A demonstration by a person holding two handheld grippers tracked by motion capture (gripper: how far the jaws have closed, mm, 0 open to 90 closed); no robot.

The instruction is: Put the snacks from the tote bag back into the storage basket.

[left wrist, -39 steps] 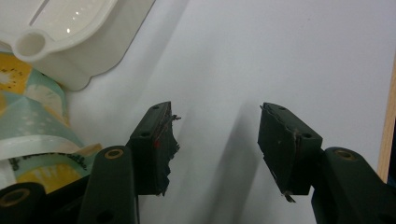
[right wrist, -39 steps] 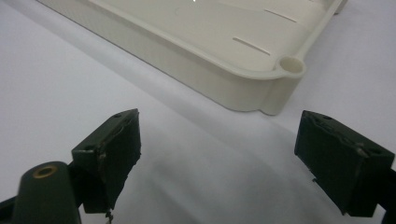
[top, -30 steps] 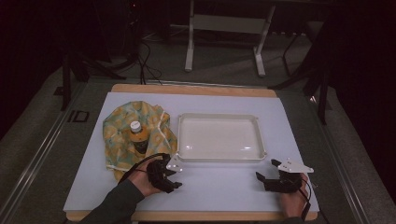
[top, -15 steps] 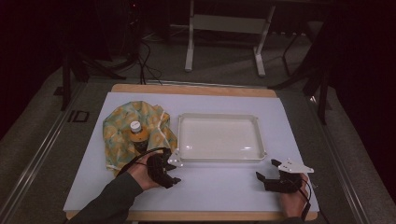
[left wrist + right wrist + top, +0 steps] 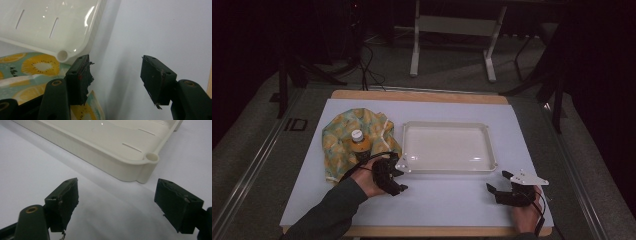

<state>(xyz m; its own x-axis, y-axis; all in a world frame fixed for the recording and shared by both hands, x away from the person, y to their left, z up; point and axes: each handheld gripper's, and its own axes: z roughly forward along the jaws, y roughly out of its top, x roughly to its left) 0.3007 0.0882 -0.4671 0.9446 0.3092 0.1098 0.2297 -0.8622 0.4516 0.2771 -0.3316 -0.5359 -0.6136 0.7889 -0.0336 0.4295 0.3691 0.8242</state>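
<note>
A cloth with a kiwi and lemon print (image 5: 347, 135) lies bunched at the left of the white mat, and a small bottle with a white cap (image 5: 357, 138) stands on it. A white tray (image 5: 447, 146) sits at the mat's middle, nothing in it. My left gripper (image 5: 398, 177) is open beside the tray's near-left corner (image 5: 63, 53), with one finger (image 5: 78, 77) over the cloth's edge (image 5: 37, 66). My right gripper (image 5: 496, 184) is open on the mat by the tray's near-right corner (image 5: 150, 161); nothing lies between its jaws.
The white mat (image 5: 447, 200) covers a wooden table (image 5: 422, 95) whose edges show at the back and front. A metal stand (image 5: 452, 30) and cables are on the dark floor behind the table.
My left hand has slid right and forward along the cloth's near edge toward the tray's corner. The right gripper has stayed in place.
</note>
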